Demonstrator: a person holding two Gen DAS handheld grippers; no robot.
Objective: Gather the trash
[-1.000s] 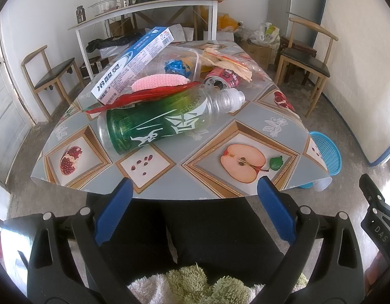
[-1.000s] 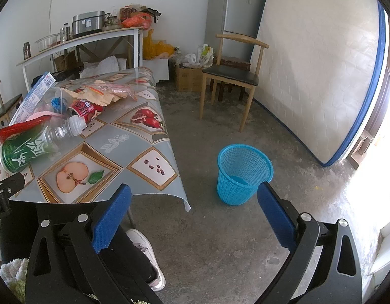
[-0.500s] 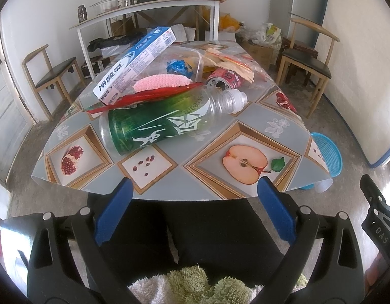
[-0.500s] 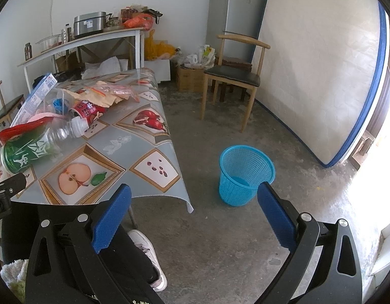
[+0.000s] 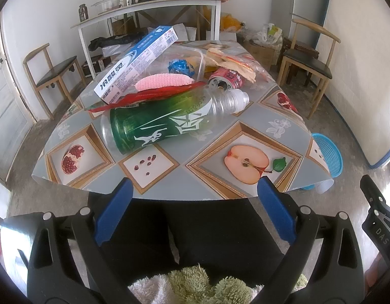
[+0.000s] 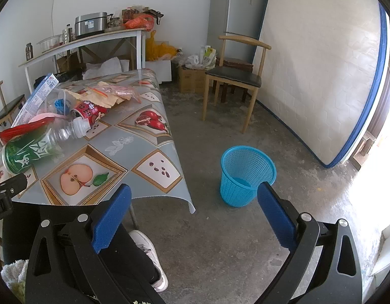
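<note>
Left wrist view: left gripper (image 5: pixel 195 197) gapes wide, empty, short of the green-labelled clear plastic bottle (image 5: pixel 167 121) lying on the fruit-print table (image 5: pixel 258 126). Right gripper (image 6: pixel 193 205) likewise, by the seemingly empty blue mesh bin (image 6: pixel 248 174). 0 collected.

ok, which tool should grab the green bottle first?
Probably left. Left tool is open and faces the bottle across the table edge. Right tool, also open, points at the floor by the bin.

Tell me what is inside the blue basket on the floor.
The blue basket looks empty: only its bare bottom shows through the open top in the right wrist view. The right jaw covers a small part of its base.
</note>
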